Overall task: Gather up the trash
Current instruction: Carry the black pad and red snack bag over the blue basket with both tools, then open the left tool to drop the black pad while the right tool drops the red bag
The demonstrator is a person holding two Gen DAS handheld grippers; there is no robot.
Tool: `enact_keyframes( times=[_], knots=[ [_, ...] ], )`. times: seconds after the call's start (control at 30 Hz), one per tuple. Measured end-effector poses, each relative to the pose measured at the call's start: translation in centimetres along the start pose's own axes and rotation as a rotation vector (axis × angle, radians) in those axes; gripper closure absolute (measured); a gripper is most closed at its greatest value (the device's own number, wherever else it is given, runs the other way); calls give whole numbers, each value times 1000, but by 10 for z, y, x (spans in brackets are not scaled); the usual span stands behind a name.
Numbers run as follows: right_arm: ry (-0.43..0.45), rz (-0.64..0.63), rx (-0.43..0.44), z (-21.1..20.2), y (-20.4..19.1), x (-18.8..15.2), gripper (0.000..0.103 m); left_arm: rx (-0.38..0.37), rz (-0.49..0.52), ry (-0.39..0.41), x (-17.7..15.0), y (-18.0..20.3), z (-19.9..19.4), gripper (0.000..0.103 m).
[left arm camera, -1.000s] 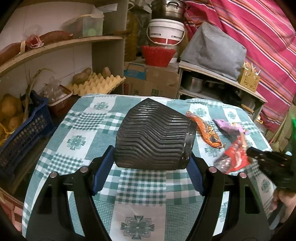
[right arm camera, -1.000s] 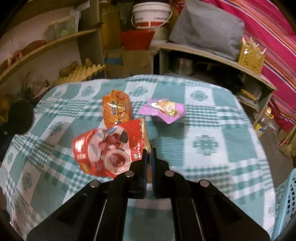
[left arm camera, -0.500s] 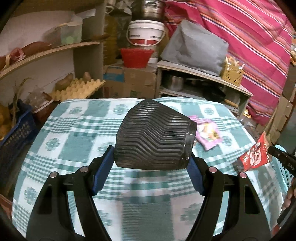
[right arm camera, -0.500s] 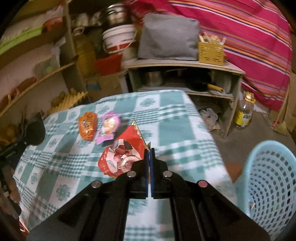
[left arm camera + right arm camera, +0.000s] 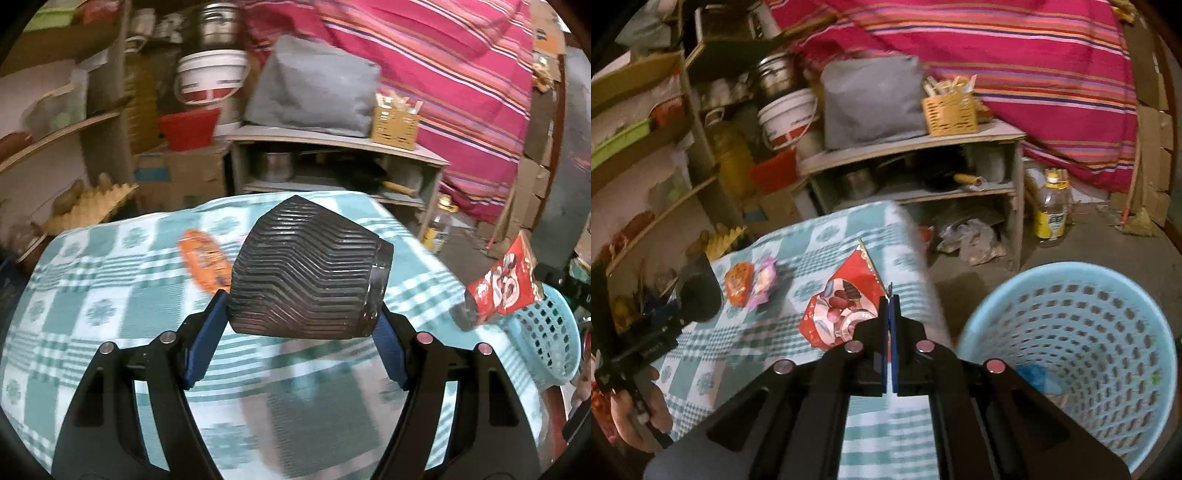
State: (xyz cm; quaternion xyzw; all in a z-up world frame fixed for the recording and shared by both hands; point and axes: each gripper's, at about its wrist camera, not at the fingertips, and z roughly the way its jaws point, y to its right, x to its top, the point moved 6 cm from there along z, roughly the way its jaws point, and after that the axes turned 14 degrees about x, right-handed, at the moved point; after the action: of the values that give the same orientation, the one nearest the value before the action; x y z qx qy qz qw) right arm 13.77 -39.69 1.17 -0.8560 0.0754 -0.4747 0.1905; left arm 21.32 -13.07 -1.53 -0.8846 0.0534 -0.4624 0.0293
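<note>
Red wrapper: pinched by one edge in my right gripper (image 5: 889, 306), fingers pressed flat together on it. The red wrapper (image 5: 842, 310) hangs off the tips above the table's near edge, beside the basket and not yet over it.
Black ribbed cup: my left gripper (image 5: 303, 317) has its fingers spread wide and clamped on the sides of the black ribbed cup (image 5: 306, 273), lying sideways between the blue pads; I cannot see inside it.
Blue basket: on the floor just beside the table (image 5: 827, 236). In the blue basket (image 5: 1071, 332) I make out a blue scrap and some pale bits at the bottom, otherwise it is mostly bare.
Progress: I judge this early to midway; one wrapper is in transit.
Left to do: the orange packet (image 5: 738, 282) and pink packet (image 5: 762, 282) lie touching on the far cloth, unpicked.
</note>
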Motion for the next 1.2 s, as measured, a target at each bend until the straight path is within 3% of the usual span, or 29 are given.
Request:
enact_keyframes(
  times=[0.37, 0.77, 1.03, 1.2],
  knots=[
    [72, 83, -162, -69, 94, 3, 102, -137, 83, 22, -5, 103, -14, 31],
    [59, 141, -239, -101, 157, -10, 102, -271, 190, 16, -26, 229, -27, 31],
    [60, 149, -254, -107, 167, -13, 102, -320, 233, 18, -34, 271, -38, 30],
    [63, 162, -262, -111, 173, -14, 102, -312, 244, 25, -36, 274, -42, 21]
  ],
)
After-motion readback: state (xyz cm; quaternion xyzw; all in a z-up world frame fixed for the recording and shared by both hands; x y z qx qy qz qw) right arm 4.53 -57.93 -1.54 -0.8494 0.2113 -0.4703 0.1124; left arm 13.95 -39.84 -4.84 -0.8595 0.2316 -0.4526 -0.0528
